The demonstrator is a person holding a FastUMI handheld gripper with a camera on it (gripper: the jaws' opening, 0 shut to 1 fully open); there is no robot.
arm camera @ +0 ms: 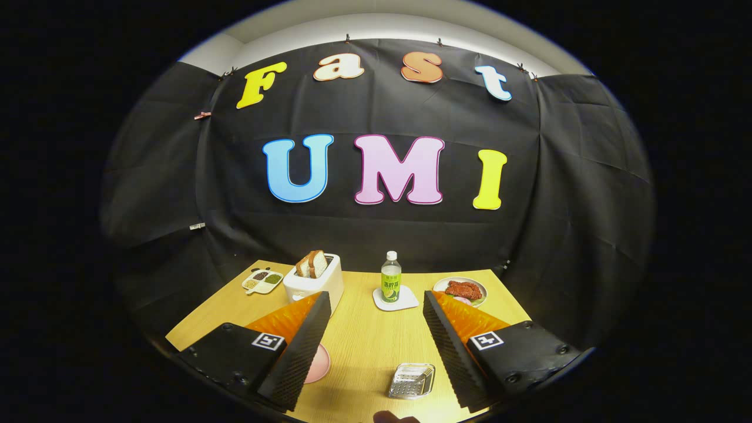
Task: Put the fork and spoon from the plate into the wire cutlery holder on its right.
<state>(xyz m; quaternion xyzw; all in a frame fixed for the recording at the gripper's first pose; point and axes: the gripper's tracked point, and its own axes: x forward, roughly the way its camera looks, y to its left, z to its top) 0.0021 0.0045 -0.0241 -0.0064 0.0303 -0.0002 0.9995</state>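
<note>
My gripper (376,305) is open above the wooden table, its two black-padded fingers (299,346) spread wide with nothing between them. Low between them, close to the right finger, sits the wire cutlery holder (411,380), a small shiny metal basket. A pink plate (320,364) peeks out from behind the left finger, mostly hidden by it. What lies on the plate is hidden by the finger.
Beyond the fingers stand a white toaster (314,281) with bread slices, a green-labelled bottle (390,281) on a white coaster, a plate of red food (461,289) at the right, and a small divided dish (262,280) at the left. Black cloth walls surround the table.
</note>
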